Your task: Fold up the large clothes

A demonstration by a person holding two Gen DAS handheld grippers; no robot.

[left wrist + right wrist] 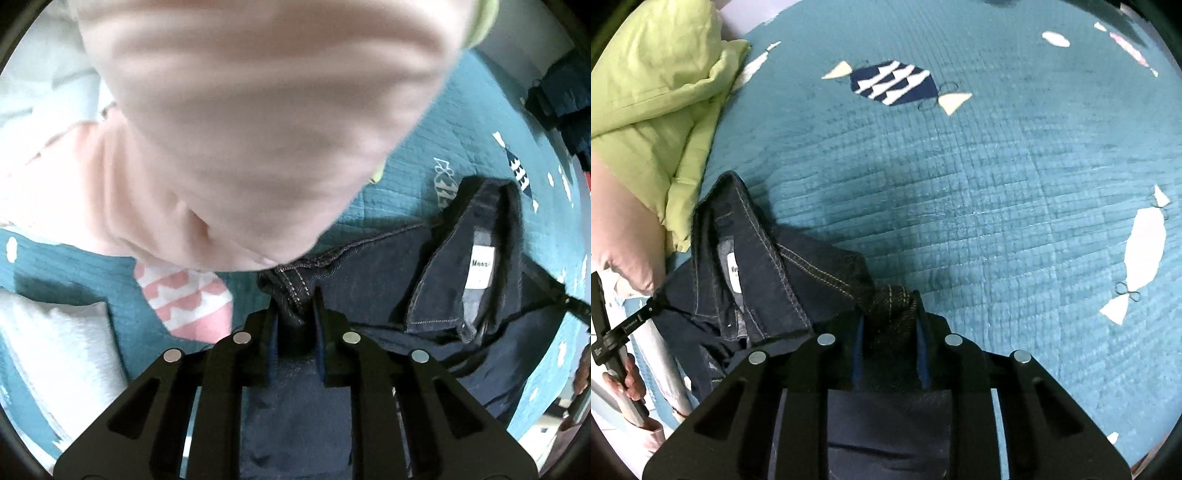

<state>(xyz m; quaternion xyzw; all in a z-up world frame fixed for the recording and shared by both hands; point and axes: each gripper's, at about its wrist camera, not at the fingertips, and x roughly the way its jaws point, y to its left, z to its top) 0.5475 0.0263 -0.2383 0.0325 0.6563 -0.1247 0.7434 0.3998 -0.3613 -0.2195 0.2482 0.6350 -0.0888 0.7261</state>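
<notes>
Dark blue jeans (369,266) with tan stitching and a white inner label hang between both grippers above a teal quilted bedspread (436,147). My left gripper (295,299) is shut on a bunched corner of the waistband. In the right wrist view the same jeans (768,273) stretch to the left, and my right gripper (889,302) is shut on the other bunched waistband corner. The rest of the fabric drops below the jaws out of sight.
A pale pink garment (240,122) fills the upper left wrist view. A lime green pillow (653,92) lies at the bedspread's (960,184) left edge. A folded white cloth (62,350) and a pink-and-white patterned patch (184,299) are at lower left. A hand (628,380) grips the other tool's handle.
</notes>
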